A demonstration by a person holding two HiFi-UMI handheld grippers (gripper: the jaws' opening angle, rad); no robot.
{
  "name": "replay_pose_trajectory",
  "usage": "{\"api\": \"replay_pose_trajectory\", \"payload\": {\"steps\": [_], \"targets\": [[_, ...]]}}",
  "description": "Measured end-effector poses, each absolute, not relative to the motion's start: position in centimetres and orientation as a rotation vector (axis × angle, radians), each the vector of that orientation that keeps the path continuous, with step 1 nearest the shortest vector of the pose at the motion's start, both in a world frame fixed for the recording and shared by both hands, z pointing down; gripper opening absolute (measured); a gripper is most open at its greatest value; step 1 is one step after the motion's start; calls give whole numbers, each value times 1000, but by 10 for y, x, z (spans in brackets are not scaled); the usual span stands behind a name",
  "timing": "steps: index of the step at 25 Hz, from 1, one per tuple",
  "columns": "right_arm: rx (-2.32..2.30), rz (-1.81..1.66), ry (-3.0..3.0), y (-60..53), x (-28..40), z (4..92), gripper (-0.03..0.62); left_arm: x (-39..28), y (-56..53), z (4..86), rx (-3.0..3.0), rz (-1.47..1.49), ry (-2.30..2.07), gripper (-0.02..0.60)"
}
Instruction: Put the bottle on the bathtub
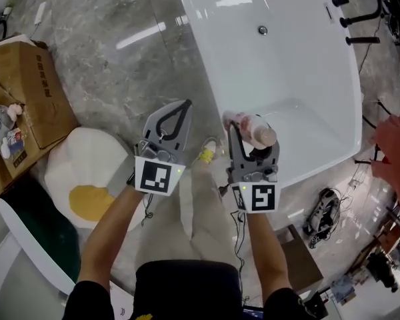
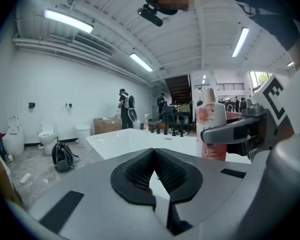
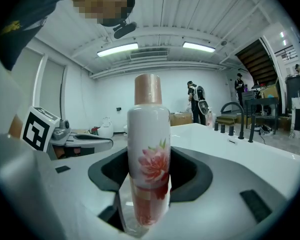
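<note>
Head view showed the bottle (image 1: 251, 127) held in the air over the near end of the white bathtub (image 1: 210, 45), not yet set down on it. The main risk, as I judged it, lay in the landing: the tub's rim looked glossy and rounded, and the bottle was tall and narrow, so a base put down partly on the curve or let go at a tilt could tip over, either into the basin or out onto the marble floor (image 1: 107, 25). The smooth body might also slide within the grip if lowered with a jolt. A release made before the base sat flat would cause the same fall. The left gripper (image 1: 182, 107) hung just beside the right one, and a careless swing from it could knock the bottle.

The right gripper (image 1: 254, 137) had its jaws clenched on the bottle's lower body, fairly wide apart around it, and held it upright with the cap on top. The left gripper's jaws were closed tip to tip, with nothing between them.
</note>
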State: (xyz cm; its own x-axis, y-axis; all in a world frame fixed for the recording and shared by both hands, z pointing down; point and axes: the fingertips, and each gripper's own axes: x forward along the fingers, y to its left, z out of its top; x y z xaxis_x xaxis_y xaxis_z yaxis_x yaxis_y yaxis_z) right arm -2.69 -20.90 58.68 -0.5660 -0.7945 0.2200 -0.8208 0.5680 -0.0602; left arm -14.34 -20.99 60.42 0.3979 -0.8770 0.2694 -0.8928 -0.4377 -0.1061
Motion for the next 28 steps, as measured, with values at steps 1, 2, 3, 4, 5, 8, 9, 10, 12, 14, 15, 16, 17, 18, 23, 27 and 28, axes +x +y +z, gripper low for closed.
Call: {"api": "replay_pose_trajectory", "payload": {"steps": [1, 2, 3, 4, 5, 8, 9, 10, 12, 14, 15, 16, 17, 18, 23, 27, 28], "targets": [[1368, 226, -2627, -213, -29, 596, 216, -145, -212, 612, 2582, 453, -1629, 17], [1366, 222, -2625, -216, -30, 605, 216, -145, -214, 621, 2585, 474, -1615, 17], [1359, 222, -2620, -216, -31, 613, 216, -145, -213, 629, 2585, 496, -1597, 17], [1349, 224, -2614, -216, -32, 620, 216, -144, -212, 637, 2582, 502, -1581, 17], [1337, 223, -2610, -217, -34, 627, 216, -144, -212, 643, 2576, 487, -1575, 17], [1311, 208, -2616, -232, -45, 644, 216, -150, -225, 657, 2565, 431, -1596, 17], [1304, 209, -2615, -237, -47, 650, 216, -151, -229, 661, 2559, 425, -1600, 17], [1297, 214, -2612, -242, -50, 655, 216, -151, -233, 665, 2551, 418, -1602, 17], [1284, 224, -2612, -249, -56, 664, 216, -153, -240, 672, 2541, 402, -1610, 17], [1274, 227, -2616, -256, -63, 671, 216, -157, -247, 675, 2532, 390, -1624, 17], [1270, 228, -2616, -260, -67, 675, 216, -159, -251, 676, 2526, 387, -1630, 17], [1268, 228, -2615, -264, -69, 678, 216, -160, -255, 676, 2520, 385, -1634, 17], [1266, 229, -2614, -269, -72, 682, 216, -161, -258, 676, 2514, 382, -1639, 17], [1265, 229, -2613, -273, -74, 685, 216, -162, -262, 675, 2509, 378, -1643, 17], [1260, 245, -2606, -293, -82, 701, 216, -168, -274, 683, 2499, 392, -1653, 17], [1261, 262, -2617, -302, -86, 706, 216, -167, -277, 693, 2482, 382, -1635, 17], [1261, 259, -2620, -304, -88, 707, 216, -166, -278, 696, 2482, 388, -1635, 17]]}}
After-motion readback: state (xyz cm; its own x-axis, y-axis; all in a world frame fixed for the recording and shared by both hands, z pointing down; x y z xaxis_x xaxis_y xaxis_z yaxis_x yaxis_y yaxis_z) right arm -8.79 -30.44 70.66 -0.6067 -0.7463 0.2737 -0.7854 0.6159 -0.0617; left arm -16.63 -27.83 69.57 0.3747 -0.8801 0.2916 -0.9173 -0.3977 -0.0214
